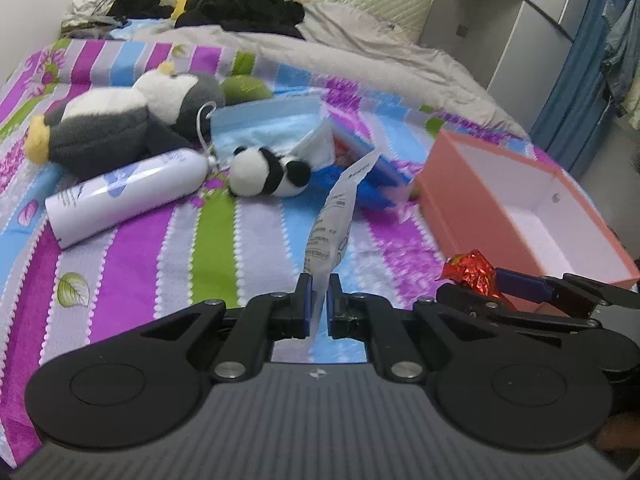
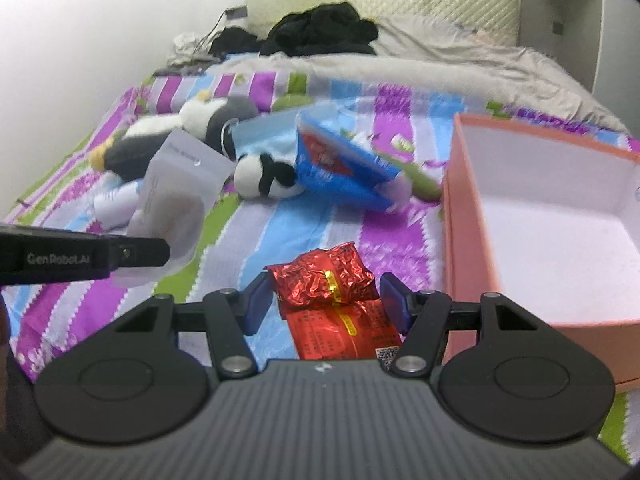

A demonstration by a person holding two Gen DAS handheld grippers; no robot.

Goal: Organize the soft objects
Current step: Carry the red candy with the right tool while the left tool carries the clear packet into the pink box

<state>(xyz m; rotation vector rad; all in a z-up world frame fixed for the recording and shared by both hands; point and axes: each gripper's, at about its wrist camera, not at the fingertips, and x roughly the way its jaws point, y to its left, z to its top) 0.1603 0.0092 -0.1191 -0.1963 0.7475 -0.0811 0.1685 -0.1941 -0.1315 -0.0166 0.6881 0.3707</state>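
Two plush toys [image 1: 120, 120] lie; left gripper [image 1: 318, 292] pinches one sachet [image 1: 332, 220], right gripper [image 2: 326, 300] one foil packet [image 2: 324, 276].

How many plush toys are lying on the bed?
2. A grey-and-white penguin plush lies at the left beside the white bottle; a small panda plush lies in front of the blue face masks. A green soft item behind is unclear.
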